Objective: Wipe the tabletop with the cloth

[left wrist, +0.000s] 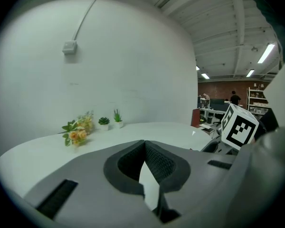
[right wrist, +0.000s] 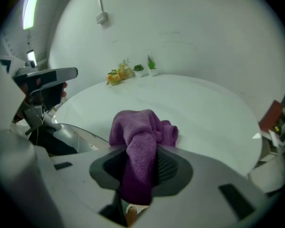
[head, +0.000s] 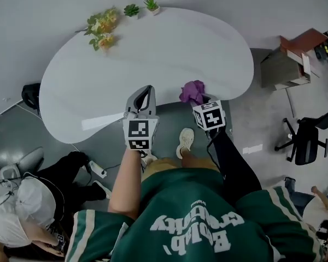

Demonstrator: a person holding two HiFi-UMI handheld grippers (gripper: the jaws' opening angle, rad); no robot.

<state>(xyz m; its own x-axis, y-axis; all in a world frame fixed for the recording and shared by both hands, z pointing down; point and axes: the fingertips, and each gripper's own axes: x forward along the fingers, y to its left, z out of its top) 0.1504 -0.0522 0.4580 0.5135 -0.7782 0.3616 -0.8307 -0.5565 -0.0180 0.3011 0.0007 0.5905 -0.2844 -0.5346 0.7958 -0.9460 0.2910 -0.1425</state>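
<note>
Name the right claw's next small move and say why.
Probably lower the right claw to press the cloth flat onto the table, ready to push forward. That claw is clamped on the cloth, which sits bunched at the table's near edge with the white top stretching ahead. The left claw is shut on nothing.

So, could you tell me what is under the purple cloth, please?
The near edge of the white tabletop; the patch beneath is covered. The purple cloth has its tail clamped in the right tongs.
</note>
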